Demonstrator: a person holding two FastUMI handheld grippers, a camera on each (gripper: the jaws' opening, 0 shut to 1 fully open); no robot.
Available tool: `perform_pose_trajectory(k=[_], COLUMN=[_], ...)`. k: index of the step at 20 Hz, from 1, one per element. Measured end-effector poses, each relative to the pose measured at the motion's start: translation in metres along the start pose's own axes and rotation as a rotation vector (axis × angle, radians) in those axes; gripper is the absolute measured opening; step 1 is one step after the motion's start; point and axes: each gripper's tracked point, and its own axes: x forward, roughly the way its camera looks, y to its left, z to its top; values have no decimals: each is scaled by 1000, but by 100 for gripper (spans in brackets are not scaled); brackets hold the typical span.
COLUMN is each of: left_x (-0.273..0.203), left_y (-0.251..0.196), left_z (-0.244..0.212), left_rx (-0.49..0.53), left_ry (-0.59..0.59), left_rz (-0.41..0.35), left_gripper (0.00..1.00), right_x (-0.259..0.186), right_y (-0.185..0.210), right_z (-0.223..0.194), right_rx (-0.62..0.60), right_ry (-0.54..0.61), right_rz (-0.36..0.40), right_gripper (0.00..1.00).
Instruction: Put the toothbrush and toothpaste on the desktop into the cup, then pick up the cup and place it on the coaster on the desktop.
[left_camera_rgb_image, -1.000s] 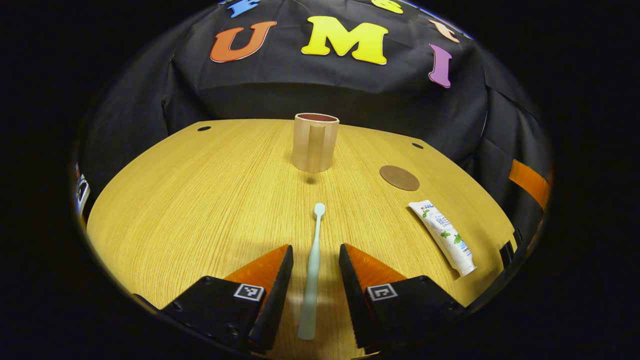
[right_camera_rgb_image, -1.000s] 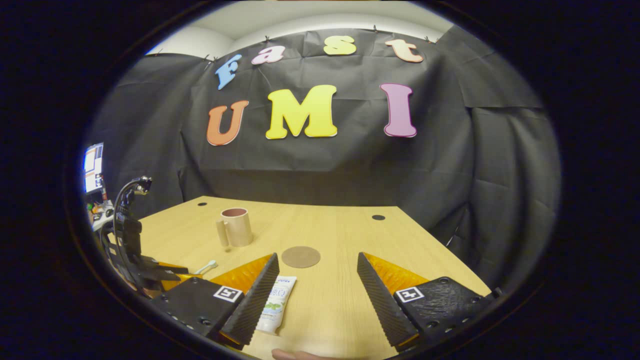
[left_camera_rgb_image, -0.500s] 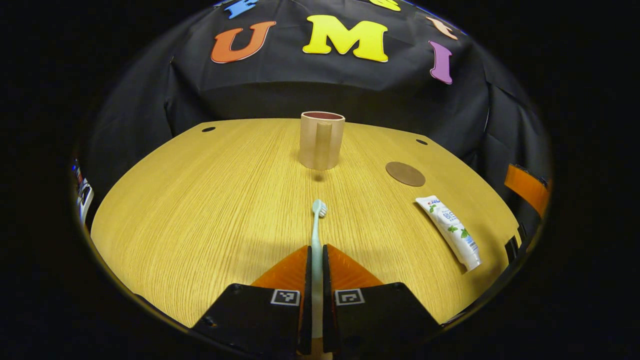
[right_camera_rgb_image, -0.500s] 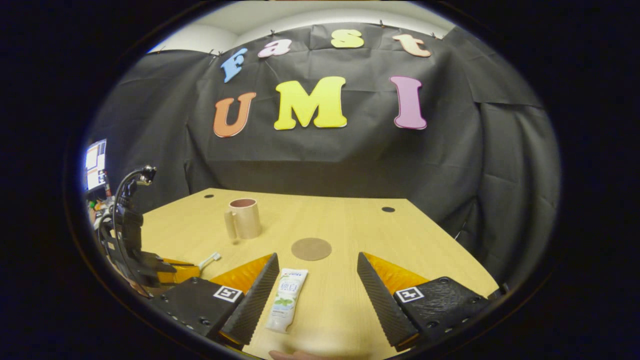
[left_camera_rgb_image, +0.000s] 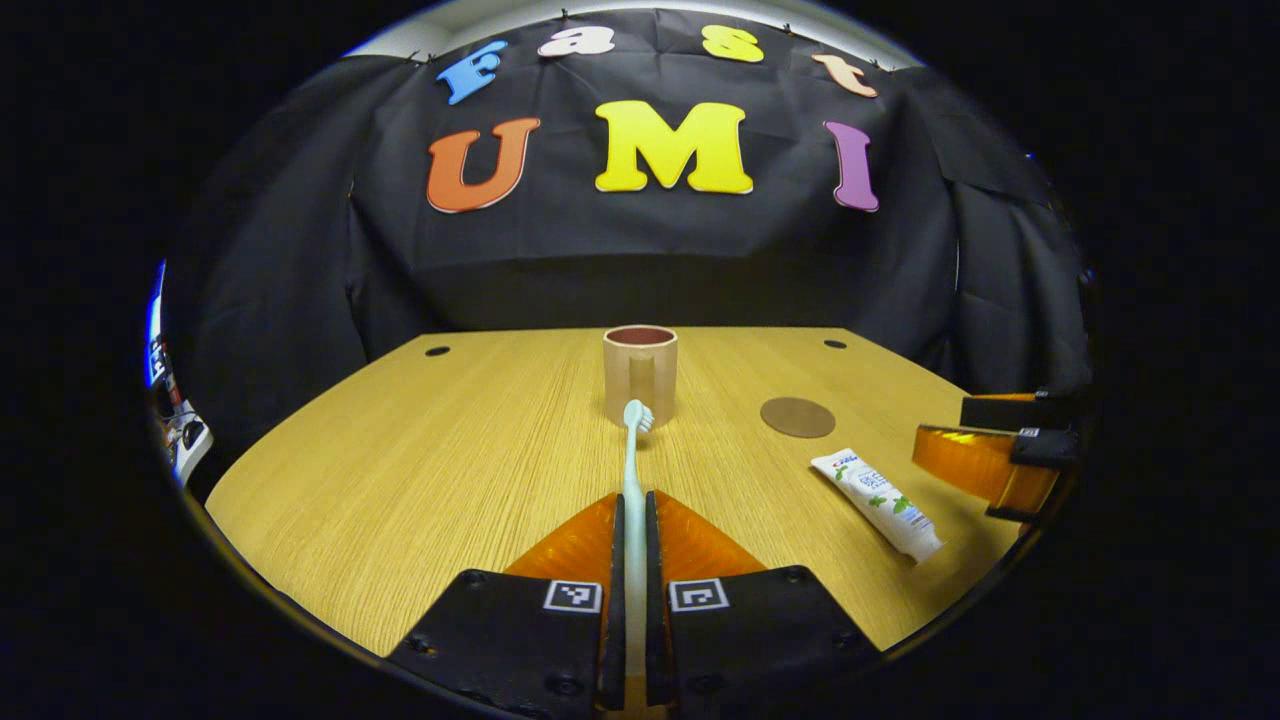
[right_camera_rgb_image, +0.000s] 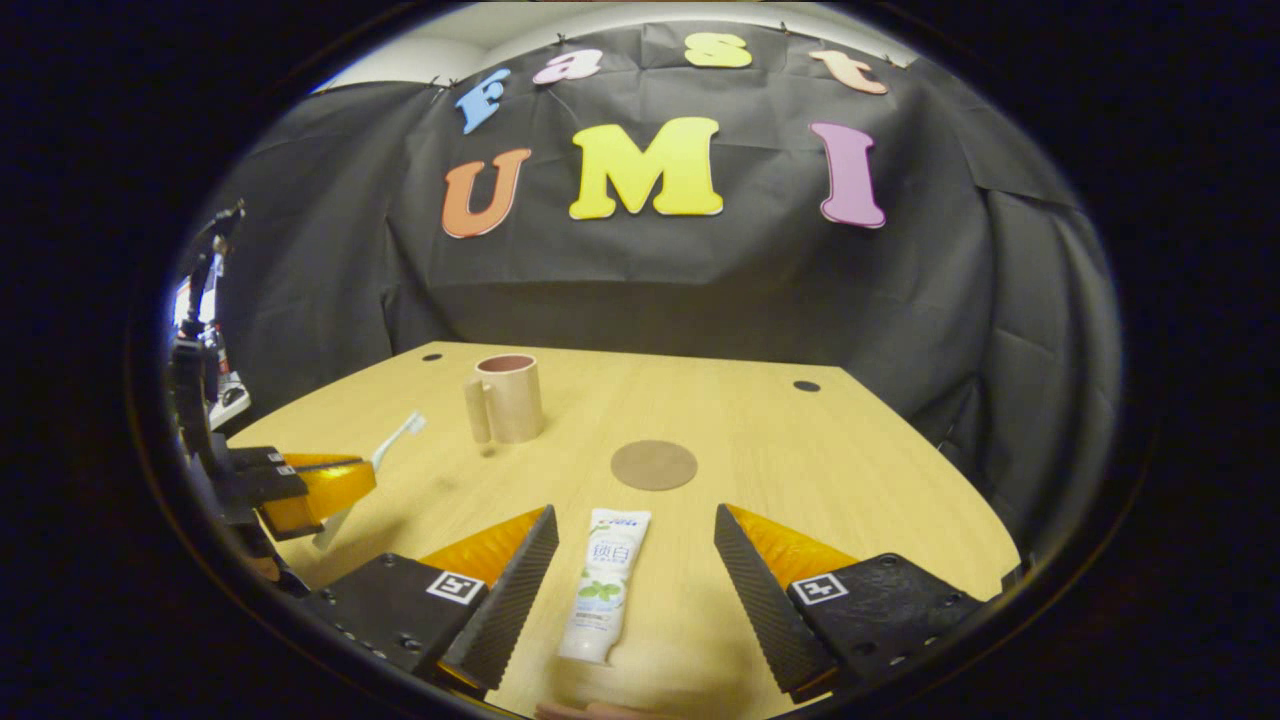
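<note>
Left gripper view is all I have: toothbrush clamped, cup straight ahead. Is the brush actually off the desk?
Observer: It looks so. In the right gripper view the toothbrush slants head-up out of the left gripper, handle end apparently clear of the table.
Operator: And the right gripper, open or shut?
Observer: Open. The right gripper has its fingers apart, with the toothpaste lying flat between them, untouched.

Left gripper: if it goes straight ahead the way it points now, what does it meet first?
Probably the cup: the toothbrush clamped in the left gripper points straight at it. The gap between them is unclear.
</note>
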Motion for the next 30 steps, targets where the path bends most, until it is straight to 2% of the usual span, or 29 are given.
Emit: perform_pose_trajectory(k=[1,6,7,10,15,16,18,19,20,23,25,28,30], left_x=[-3,-14,-15,-19,-24,-24,-25,-25,-25,-23,-22,-20,-1], left_y=[-2,-6,-5,-3,-1,-1,-5,-8,-12,-9,-6,-8,-17], left_z=[7,29,32,39,53,57,68,74,80,90,96,100,130], left_rx=[8,-16,-21,-38,-77,-88,-100,-108,-109,-81,-90,-125,-110], left_ry=[-36,-153,-170,-213,-253,-255,-266,-274,-279,-300,-312,-277,-291], left_rz=[1,-2,-2,3,0,-3,-11,-12,-13,0,-6,-42,-41], left_gripper=[11,11,11,11,11,10,10,10,10,11,10,10,10], right_x=[4,23,27,38,44,45,44,44,44,41,35,18,7], right_y=[3,12,13,19,19,21,19,20,20,18,17,16,14], right_z=[-6,-34,-39,-49,-63,-63,-61,-63,-61,-55,-40,-4,22], right_rx=[9,29,32,47,43,51,57,57,59,75,35,47,50], right_ry=[16,104,120,174,234,236,236,238,234,206,129,4,-74], right_rz=[9,21,24,25,11,24,31,41,49,59,62,88,92], right_gripper=[98,96,99,91,66,59,53,45,39,35,33,33,33])
